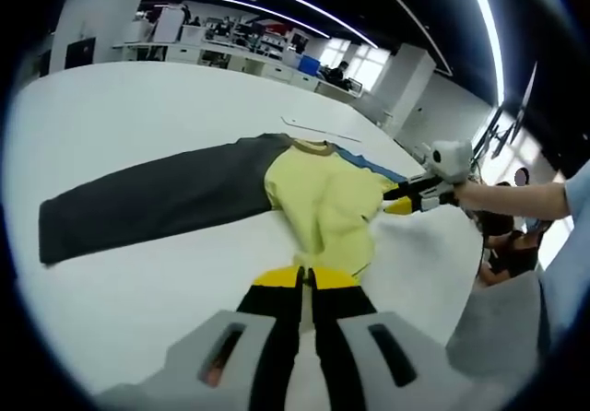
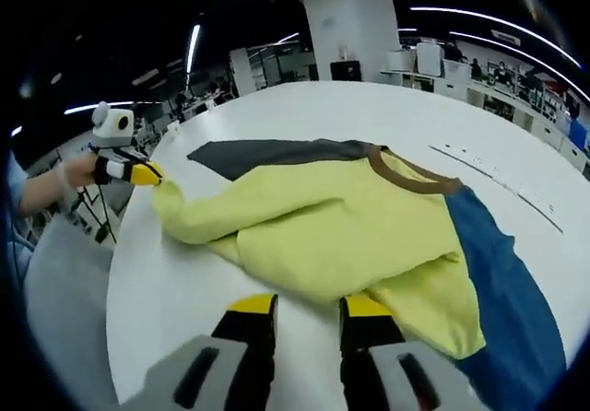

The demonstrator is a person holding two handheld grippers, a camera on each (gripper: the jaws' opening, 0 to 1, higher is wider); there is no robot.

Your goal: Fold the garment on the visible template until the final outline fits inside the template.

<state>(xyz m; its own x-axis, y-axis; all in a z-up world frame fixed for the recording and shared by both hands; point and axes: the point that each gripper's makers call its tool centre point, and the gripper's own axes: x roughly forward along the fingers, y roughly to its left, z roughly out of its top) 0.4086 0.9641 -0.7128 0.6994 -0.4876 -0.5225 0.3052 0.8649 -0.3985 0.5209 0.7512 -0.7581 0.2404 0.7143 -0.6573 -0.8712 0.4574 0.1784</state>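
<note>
Garment (image 1: 323, 199) is spread mid-table (image 1: 138, 107): grey sleeve (image 1: 147, 204) is stretched toward the left edge, the yellow body is bunched in the middle, and the blue sleeve (image 2: 498, 273) is toward the right edge.

Handling, judged: light, soft and limp cloth. It will sag and crease, and dragging on the table is likely. It is best taken at hems, cuffs or shoulder seams, pinching 1 layer only, with 2 grips kept level so the fold line stays straight.

Left gripper (image 1: 307, 277): jaws are nearly together at the yellow hem and are judged clamped on it. Right gripper (image 1: 401, 199): it is seen at the garment's right-hand edge, with jaws standing apart at the cloth edge in its own view, so no hold is confirmed.

In the left gripper view, the full grey sleeve is shown, with a thin line (image 1: 323, 135) behind the collar, possibly the template. A person's arm (image 1: 516, 194) is seen behind the right gripper.

In the right gripper view, the brown collar (image 2: 415, 176), the folded-over yellow flap and the blue sleeve's length are shown. The left gripper is seen at the table's left edge, pinching a pulled-out yellow end.
</note>
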